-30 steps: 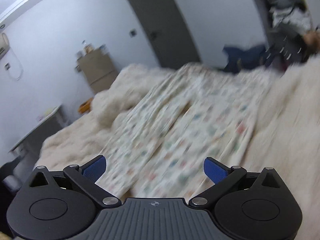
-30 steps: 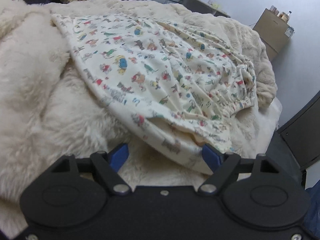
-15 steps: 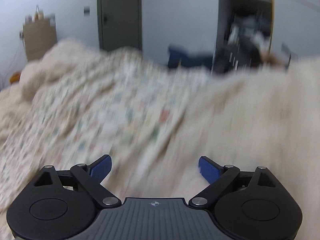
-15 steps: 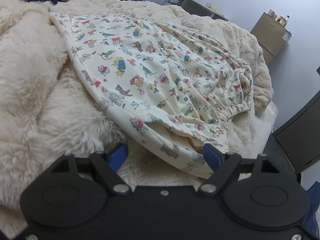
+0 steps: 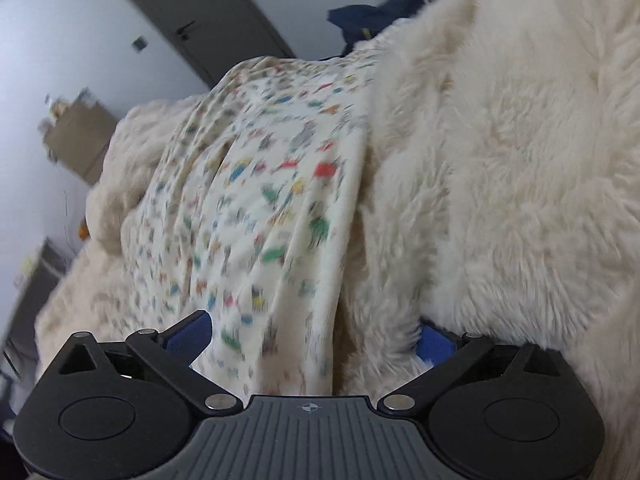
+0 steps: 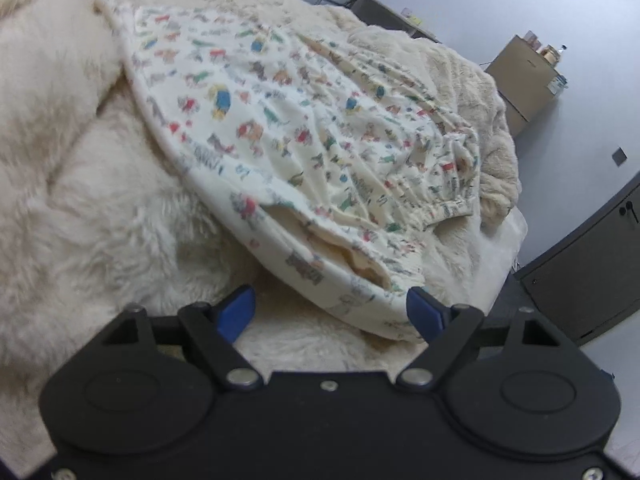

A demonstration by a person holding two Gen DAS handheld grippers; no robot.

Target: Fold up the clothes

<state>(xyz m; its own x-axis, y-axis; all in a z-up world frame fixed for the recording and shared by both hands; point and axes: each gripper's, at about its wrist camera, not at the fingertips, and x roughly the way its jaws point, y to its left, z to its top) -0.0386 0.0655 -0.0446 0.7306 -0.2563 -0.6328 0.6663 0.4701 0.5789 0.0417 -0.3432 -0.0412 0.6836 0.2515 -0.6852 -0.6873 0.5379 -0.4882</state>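
Both wrist views angled down, close over printed garment [image 5: 260, 208] [image 6: 304, 140]

1. The garment [image 6: 304, 128] lay spread on the blanket [image 6: 80, 200] covering the bed.
2. A cabinet [image 6: 524, 80] stood beyond the bed's far side.
3. A door [image 5: 192, 20] stood behind the bed.

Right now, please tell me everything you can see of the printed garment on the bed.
The printed garment is cream cloth, thin and soft by its look, covered in small colourful animal figures. It lies spread on the fluffy cream blanket, wrinkled, with a gathered elastic edge at one end. Its near part is folded, showing layers. Neither tool grips it; both stand open at its edges.
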